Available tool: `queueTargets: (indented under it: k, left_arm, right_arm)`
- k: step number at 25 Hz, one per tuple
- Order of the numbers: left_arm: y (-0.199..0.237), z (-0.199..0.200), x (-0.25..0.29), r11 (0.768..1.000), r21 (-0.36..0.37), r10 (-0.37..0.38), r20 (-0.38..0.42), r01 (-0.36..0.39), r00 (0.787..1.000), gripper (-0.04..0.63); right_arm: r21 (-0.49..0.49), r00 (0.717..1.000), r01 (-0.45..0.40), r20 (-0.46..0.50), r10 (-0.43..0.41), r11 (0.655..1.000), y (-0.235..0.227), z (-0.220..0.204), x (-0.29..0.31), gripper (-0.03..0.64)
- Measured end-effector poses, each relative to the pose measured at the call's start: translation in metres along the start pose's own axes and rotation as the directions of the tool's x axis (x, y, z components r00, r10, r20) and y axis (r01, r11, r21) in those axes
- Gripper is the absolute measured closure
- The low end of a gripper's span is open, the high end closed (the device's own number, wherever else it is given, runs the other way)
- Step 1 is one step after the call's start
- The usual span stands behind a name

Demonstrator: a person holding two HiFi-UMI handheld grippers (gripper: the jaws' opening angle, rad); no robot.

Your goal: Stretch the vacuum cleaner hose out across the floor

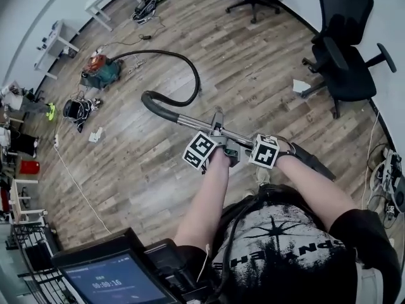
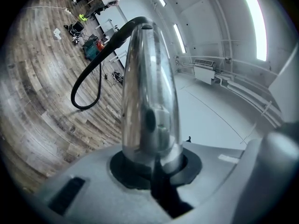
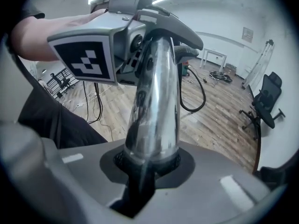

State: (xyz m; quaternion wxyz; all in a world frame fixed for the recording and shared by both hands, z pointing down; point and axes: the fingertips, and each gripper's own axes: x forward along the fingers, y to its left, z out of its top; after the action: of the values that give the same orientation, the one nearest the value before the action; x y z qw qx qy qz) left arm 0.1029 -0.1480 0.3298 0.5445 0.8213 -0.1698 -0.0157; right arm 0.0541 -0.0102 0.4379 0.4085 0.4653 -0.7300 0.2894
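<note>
Left gripper and right gripper both clamped the metal wand, mid-pull; the hose lay looped on the floor, so backing away from the vacuum cleaner seemed next

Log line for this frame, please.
left gripper: shut on tube | right gripper: shut on tube | hose: curved, not straight | vacuum: at hose's far end

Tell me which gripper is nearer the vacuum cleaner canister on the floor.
Left. The left gripper clamps the metal wand further toward the canister; the right gripper clamps the same wand just behind it.
</note>
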Motion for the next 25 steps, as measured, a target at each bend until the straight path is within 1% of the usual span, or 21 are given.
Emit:
queueTargets:
  k: [2, 5, 10, 14, 16, 19, 25]
  left_arm:
    - [0.008, -0.009, -0.024, 1.000, -0.026, 0.007, -0.021, -0.008, 1.000, 0.551]
    - [0.021, -0.033, -0.050, 0.998, -0.066, 0.008, -0.057, -0.011, 0.998, 0.549]
    - [0.034, -0.072, -0.084, 0.995, -0.102, 0.000, -0.104, -0.011, 0.995, 0.547]
    - [0.035, -0.094, -0.095, 0.990, -0.140, 0.013, -0.129, -0.031, 0.992, 0.548]
    - [0.030, -0.100, -0.094, 0.988, -0.152, 0.006, -0.124, -0.025, 0.992, 0.546]
    - [0.021, -0.113, -0.103, 0.988, -0.152, -0.001, -0.102, -0.015, 0.995, 0.548]
    - [-0.002, -0.165, -0.121, 0.991, -0.126, 0.030, -0.071, -0.039, 0.997, 0.548]
  right_arm:
    - [0.017, 1.000, -0.007, -0.019, 0.007, 1.000, 0.029, -0.003, 0.001, 0.537]
    - [0.035, 0.998, -0.010, -0.054, 0.012, 0.999, 0.062, -0.023, 0.004, 0.537]
    - [0.076, 0.995, -0.005, -0.100, 0.013, 0.997, 0.108, -0.055, 0.006, 0.537]
    - [0.092, 0.992, -0.017, -0.124, 0.028, 0.996, 0.124, -0.071, -0.002, 0.535]
    - [0.084, 0.990, -0.016, -0.137, 0.028, 0.996, 0.123, -0.078, -0.009, 0.535]
    - [0.065, 0.990, -0.012, -0.136, 0.021, 0.998, 0.130, -0.091, -0.020, 0.535]
    - [0.042, 0.994, -0.049, -0.093, 0.053, 0.998, 0.153, -0.138, -0.047, 0.534]
